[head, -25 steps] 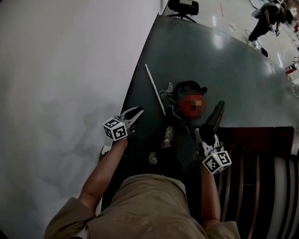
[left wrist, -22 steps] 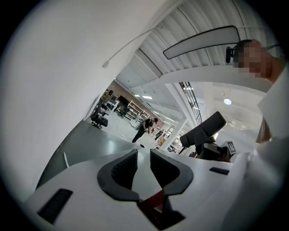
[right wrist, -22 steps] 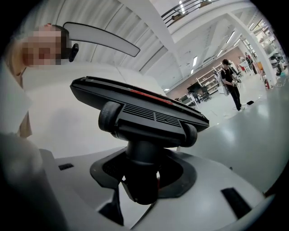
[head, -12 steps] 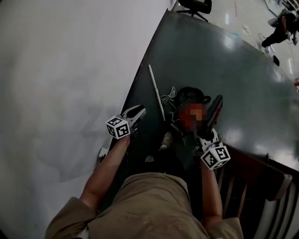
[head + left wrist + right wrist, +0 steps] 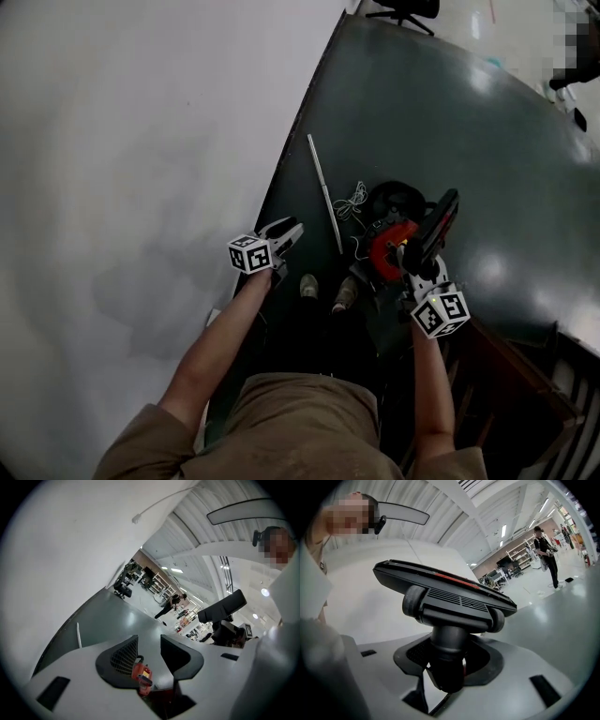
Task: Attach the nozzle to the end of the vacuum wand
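The nozzle (image 5: 450, 597), a broad dark floor head, stands upright in the right hand-held gripper (image 5: 447, 660). Its round neck is pinched between the two pads and its flat sole points away from the camera. In the head view the nozzle (image 5: 441, 223) is held off the floor (image 5: 450, 122), just beside the red and black vacuum body (image 5: 386, 246).

The wand (image 5: 323, 192), a thin pale rod, lies loose on the floor near the wall (image 5: 141, 141). A tangle of white cord (image 5: 352, 202) sits between it and the vacuum body. It is apart from the nozzle and touched by neither gripper.

The left hand-held gripper (image 5: 289, 232) hangs above the floor short of the wand. Its jaws have just been opening and stand spread with nothing in them. Through the gap in its own view (image 5: 149, 644), only the vacuum body (image 5: 142, 676) shows, far beyond.

The join looks not yet begun. The wand is slim, round and free to roll, so a careless closing could nudge it aside or against the wall. A grip at one end would probably let the far end sag and miss the socket. The nozzle is held by its neck alone, so it may twist in the pads under an off-line push. The cord could snag the rod as it lifts.
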### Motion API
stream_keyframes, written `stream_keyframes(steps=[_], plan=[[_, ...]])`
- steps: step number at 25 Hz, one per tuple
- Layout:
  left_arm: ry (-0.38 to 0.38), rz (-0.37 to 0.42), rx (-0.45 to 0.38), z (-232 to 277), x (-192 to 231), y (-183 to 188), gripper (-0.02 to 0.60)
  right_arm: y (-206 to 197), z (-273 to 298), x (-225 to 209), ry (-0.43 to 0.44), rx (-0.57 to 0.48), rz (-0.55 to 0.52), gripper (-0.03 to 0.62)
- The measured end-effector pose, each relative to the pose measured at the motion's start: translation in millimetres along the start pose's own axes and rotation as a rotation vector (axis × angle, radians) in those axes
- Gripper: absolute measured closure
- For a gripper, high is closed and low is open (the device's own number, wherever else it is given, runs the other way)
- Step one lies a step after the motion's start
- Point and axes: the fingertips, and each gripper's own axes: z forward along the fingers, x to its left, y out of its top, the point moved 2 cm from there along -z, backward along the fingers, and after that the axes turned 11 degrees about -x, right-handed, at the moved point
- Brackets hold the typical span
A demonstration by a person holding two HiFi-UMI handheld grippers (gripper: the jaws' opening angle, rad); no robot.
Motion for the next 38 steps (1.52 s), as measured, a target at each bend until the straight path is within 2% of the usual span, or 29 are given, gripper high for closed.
stream_keyframes(steps=[4, 8, 12, 15, 18, 20, 22, 25, 26, 29, 30, 34, 36, 38], plan=[[0.093, -0.088, 0.052, 54, 68, -37, 0.431, -33, 29, -52, -0.045, -0.004, 0.050, 0.408], [0.201, -0.209, 0.073, 104, 161, -87, 0.419, -87, 55, -96, -0.090, -0.011, 0.114, 0.409], [0.306, -0.244, 0.163, 145, 256, -166, 0.407, -155, 75, -138, -0.129, 0.005, 0.143, 0.408], [0.332, -0.207, 0.232, 185, 326, -218, 0.388, -205, 116, -175, -0.135, -0.011, 0.128, 0.408], [0.336, -0.163, 0.258, 229, 390, -267, 0.382, -266, 154, -218, -0.124, -0.019, 0.119, 0.410], [0.334, -0.133, 0.305, 252, 425, -298, 0.382, -304, 181, -242, -0.143, 0.025, 0.130, 0.408], [0.327, -0.090, 0.387, 269, 458, -333, 0.376, -338, 205, -259, -0.182, 0.077, 0.153, 0.410], [0.329, -0.054, 0.457, 305, 510, -373, 0.365, -381, 232, -275, -0.215, 0.087, 0.176, 0.408], [0.345, -0.072, 0.451, 318, 527, -382, 0.365, -394, 239, -278, -0.221, 0.094, 0.173, 0.409], [0.425, -0.195, 0.380, 348, 574, -405, 0.365, -426, 252, -287, -0.216, 0.114, 0.162, 0.410], [0.442, -0.203, 0.379, 356, 588, -411, 0.363, -433, 253, -289, -0.209, 0.113, 0.161, 0.410], [0.471, -0.066, 0.461, 389, 645, -418, 0.339, -454, 255, -294, -0.180, 0.083, 0.172, 0.409], [0.489, -0.019, 0.449, 404, 671, -412, 0.333, -463, 251, -297, -0.162, 0.070, 0.170, 0.409], [0.507, -0.020, 0.395, 419, 689, -402, 0.331, -467, 245, -303, -0.158, 0.062, 0.161, 0.409]])
